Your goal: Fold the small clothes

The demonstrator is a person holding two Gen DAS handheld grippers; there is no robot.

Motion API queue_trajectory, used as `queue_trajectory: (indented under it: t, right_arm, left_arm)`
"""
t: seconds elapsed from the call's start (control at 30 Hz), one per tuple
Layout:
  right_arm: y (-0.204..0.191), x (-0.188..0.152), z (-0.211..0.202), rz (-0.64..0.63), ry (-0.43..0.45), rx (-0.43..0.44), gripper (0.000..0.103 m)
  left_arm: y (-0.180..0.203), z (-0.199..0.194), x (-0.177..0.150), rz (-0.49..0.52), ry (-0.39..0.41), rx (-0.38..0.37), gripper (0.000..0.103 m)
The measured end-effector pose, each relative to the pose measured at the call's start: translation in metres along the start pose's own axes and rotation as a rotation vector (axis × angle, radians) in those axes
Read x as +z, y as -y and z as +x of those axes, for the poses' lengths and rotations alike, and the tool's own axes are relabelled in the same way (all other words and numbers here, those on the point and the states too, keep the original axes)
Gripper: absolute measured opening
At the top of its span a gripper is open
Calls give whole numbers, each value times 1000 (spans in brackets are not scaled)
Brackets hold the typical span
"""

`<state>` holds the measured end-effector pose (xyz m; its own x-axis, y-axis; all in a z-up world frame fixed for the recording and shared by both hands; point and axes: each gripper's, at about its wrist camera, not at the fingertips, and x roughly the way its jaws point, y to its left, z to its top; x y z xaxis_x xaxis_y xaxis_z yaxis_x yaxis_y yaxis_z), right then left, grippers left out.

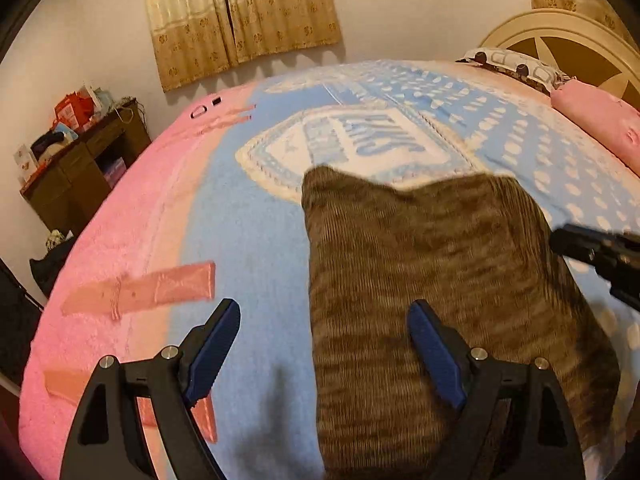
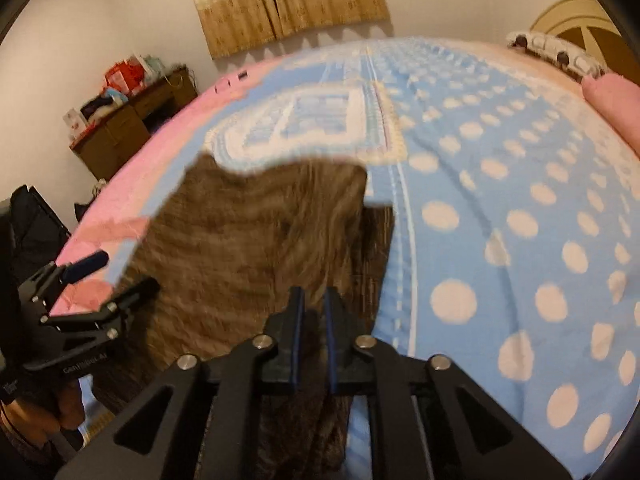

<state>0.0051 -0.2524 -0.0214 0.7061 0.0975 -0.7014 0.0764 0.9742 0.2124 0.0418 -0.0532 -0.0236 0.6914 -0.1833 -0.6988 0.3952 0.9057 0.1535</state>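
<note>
One brown ribbed garment (image 1: 440,280) lies flat on the bed's blue and pink blanket (image 1: 248,248), just ahead of both tools. The left hand-held gripper (image 1: 324,344) hangs over the garment's left edge, jaws spread wide and empty. The right hand-held gripper (image 2: 314,336) is above the garment's right side, jaws a narrow slit apart; the blur hides whether fabric is pinched.
</note>
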Motion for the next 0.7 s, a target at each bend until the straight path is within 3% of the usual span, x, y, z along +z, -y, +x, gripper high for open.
queue_trajectory:
  t: [0.1, 0.27, 0.43, 0.53, 0.6, 0.7]
  right_arm:
    - [-4, 27, 14, -7, 34, 1, 30]
    - [-5, 53, 47, -18, 19, -8, 30]
    - [12, 49, 70, 31, -34, -16, 29]
    - [22, 47, 73, 60, -37, -22, 43]
    - [32, 47, 79, 95, -56, -28, 63]
    - [47, 47, 85, 169, -63, 35, 64]
  left_arm:
    - [1, 9, 17, 19, 3, 20, 87]
    - [-3, 38, 56, 20, -9, 49, 87]
    - [-12, 83, 77, -31, -121, 41, 87]
    - [-12, 110, 76, -35, -206, 36, 87]
    - [-17, 124, 75, -61, -238, 12, 88]
    - [-34, 139, 76, -157, -291, -35, 102]
